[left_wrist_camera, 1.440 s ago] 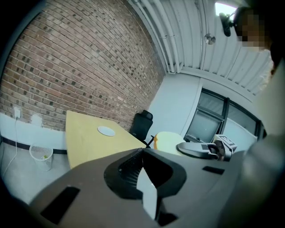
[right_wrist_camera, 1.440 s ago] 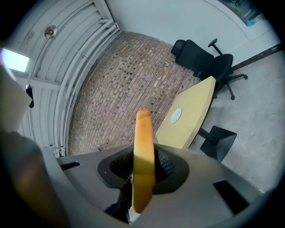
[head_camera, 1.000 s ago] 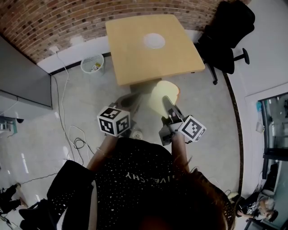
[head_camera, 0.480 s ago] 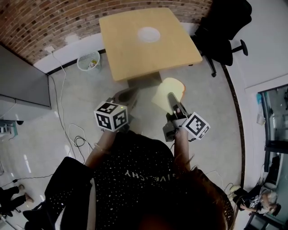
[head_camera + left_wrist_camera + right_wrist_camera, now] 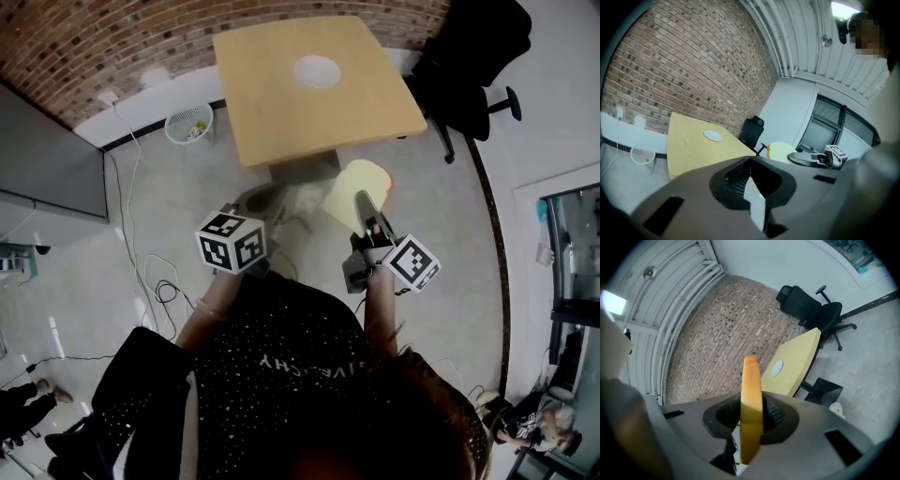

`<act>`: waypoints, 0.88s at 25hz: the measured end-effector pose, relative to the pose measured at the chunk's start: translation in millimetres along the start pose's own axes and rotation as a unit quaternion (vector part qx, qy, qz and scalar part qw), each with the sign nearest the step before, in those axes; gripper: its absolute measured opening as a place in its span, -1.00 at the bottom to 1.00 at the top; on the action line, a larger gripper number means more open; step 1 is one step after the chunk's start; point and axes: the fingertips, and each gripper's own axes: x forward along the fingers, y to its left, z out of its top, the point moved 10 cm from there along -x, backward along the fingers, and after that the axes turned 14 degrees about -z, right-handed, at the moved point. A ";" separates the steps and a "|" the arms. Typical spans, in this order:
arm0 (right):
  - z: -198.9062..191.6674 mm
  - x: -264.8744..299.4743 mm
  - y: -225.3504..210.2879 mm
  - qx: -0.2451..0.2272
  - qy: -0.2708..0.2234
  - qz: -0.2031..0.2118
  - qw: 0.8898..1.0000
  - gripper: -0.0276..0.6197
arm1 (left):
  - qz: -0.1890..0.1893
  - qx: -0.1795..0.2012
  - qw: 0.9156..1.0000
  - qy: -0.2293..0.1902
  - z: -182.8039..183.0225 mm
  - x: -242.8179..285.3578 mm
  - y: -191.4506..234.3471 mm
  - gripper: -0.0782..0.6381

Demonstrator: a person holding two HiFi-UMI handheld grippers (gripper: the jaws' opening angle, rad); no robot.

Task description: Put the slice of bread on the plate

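**Head view.** The right tongs (image 5: 364,208) pinch the slice of bread (image 5: 354,185) by its lower edge. The slice stands on edge over the floor, just short of the near edge of the counter (image 5: 272,103) and toward its near right corner. The plate (image 5: 317,71) lies on the far half of the counter, well apart from the slice. The left tongs (image 5: 251,202) hang beside the body, off the near left corner, and carry nothing.

**Left gripper view.** The left tongs (image 5: 751,161) are pressed together with nothing between them. They appear parked to keep the approach clear.

**Right gripper view.** The pads of the right tongs (image 5: 751,416) bear on both faces of the slice (image 5: 751,394). This grip on the flat sides probably prevents sagging. The tongs point toward the plate (image 5: 776,368). Judged stage: carry, placement not yet done.
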 end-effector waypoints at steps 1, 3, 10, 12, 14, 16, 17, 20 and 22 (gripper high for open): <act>0.8 1.4 2.1 -0.002 -0.002 0.004 1.000 -0.63 | 0.000 0.000 1.000 -0.001 1.8 1.0 0.9 -0.75; 2.0 5.4 6.7 -0.006 -0.003 0.014 1.000 -0.63 | -0.001 0.002 1.000 -0.002 5.4 3.0 3.8 -0.75; 15.8 24.9 -0.6 -0.002 0.008 0.000 1.000 -0.63 | -0.006 -0.004 1.000 0.003 13.3 29.9 18.4 -0.75; 22.0 33.6 -2.6 -0.001 0.008 -0.002 1.000 -0.63 | -0.008 -0.006 1.000 0.006 16.2 39.9 25.8 -0.75; 28.5 43.7 -4.0 0.000 0.010 -0.005 1.000 -0.63 | -0.010 -0.011 1.000 0.007 20.0 50.6 34.6 -0.75; 38.5 55.2 -5.7 0.000 0.014 -0.008 1.000 -0.63 | -0.012 -0.015 1.000 0.006 26.1 63.8 42.5 -0.75; 44.5 61.3 -6.9 -0.001 0.015 -0.009 1.000 -0.63 | -0.013 -0.016 1.000 0.005 29.5 71.2 46.1 -0.75; 62.1 80.9 -10.3 -0.001 0.017 -0.010 1.000 -0.63 | -0.013 -0.018 1.000 0.009 38.4 91.3 58.8 -0.75; 73.9 95.8 -9.7 -0.001 0.020 -0.010 1.000 -0.63 | -0.011 -0.021 1.000 0.010 47.1 102.5 69.0 -0.75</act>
